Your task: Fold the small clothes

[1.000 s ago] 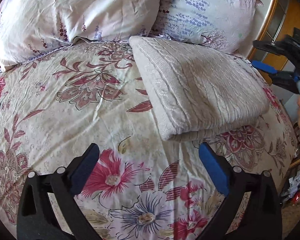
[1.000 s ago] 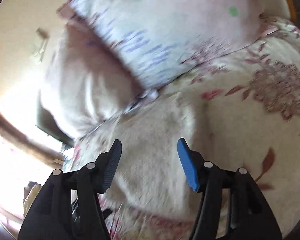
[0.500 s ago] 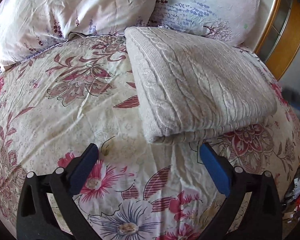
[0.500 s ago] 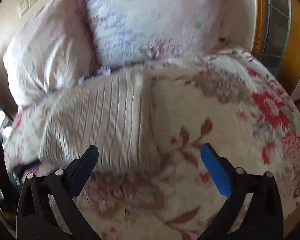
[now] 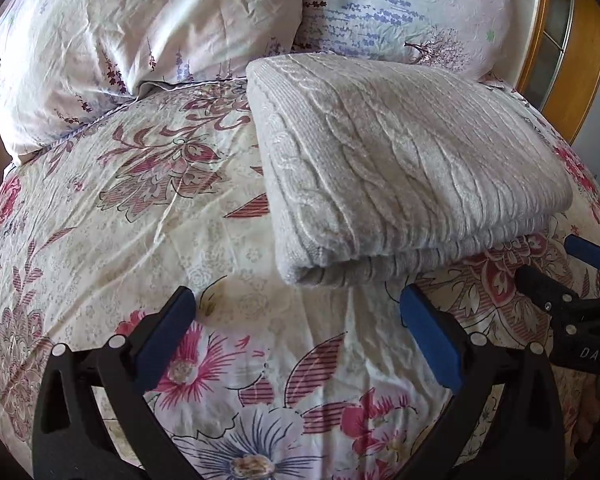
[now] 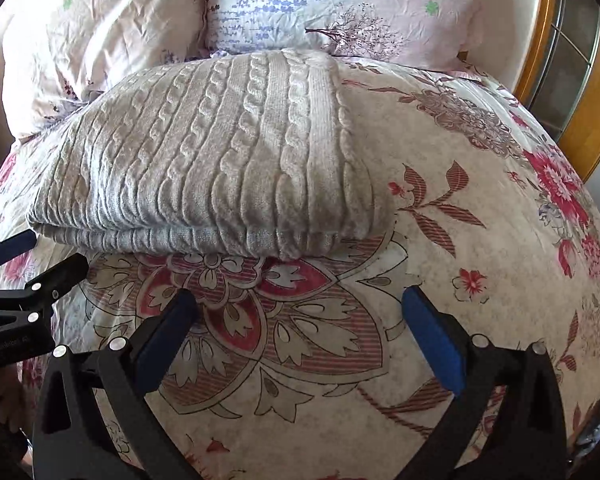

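The right gripper (image 6: pixel 298 320), which half a second ago was swinging in a blur above the bed, has come down level and now sits steady beside the left gripper (image 5: pixel 298 320), both facing the near edge of the knitted sweater (image 5: pixel 400 160). The left has eased closer too. Fingers on both are spread wide and empty, touching nothing. The sweater lies on the floral bedspread (image 5: pixel 140 220) as a tidy rectangle, its layered fold edge towards the grippers and its far end just short of the pillows (image 5: pixel 160 32). That neat shape suggests the fold is nearly or wholly done; the paired approach probably prepares one last fold or a lift of the bundle.

Around it: two pillows at the head, a wooden bed frame (image 6: pixel 540 20) on the right. Nothing lies between fingers and sweater. The soft, yielding bedspread may get pinched along with the knit, and the grippers sit close together, so they could crowd each other
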Demonstrator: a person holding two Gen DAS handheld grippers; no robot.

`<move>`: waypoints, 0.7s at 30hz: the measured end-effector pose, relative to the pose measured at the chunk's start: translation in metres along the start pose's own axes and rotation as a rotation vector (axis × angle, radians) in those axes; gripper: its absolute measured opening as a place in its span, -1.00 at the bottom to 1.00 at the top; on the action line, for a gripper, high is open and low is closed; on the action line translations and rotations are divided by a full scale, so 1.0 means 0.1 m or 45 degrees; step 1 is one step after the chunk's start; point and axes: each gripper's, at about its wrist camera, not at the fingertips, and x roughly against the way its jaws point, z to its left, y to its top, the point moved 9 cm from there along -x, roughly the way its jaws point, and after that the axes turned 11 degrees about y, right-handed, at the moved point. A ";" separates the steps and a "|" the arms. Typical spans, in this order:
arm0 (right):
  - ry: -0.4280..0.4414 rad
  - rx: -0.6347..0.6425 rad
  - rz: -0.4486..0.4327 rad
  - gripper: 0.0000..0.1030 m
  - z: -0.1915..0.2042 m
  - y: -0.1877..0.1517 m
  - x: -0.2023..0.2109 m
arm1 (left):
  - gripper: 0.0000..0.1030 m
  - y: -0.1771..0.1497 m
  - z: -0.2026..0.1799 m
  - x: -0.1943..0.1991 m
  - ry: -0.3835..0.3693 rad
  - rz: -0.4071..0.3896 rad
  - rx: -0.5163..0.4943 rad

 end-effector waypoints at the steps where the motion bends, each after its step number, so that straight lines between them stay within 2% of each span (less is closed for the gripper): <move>1: 0.002 0.000 -0.002 0.97 0.00 -0.01 0.04 | 0.97 0.00 0.00 0.00 0.000 0.000 0.000; 21: 0.003 0.000 -0.008 0.97 0.00 -0.01 0.04 | 0.97 0.00 0.00 0.00 0.000 -0.001 0.001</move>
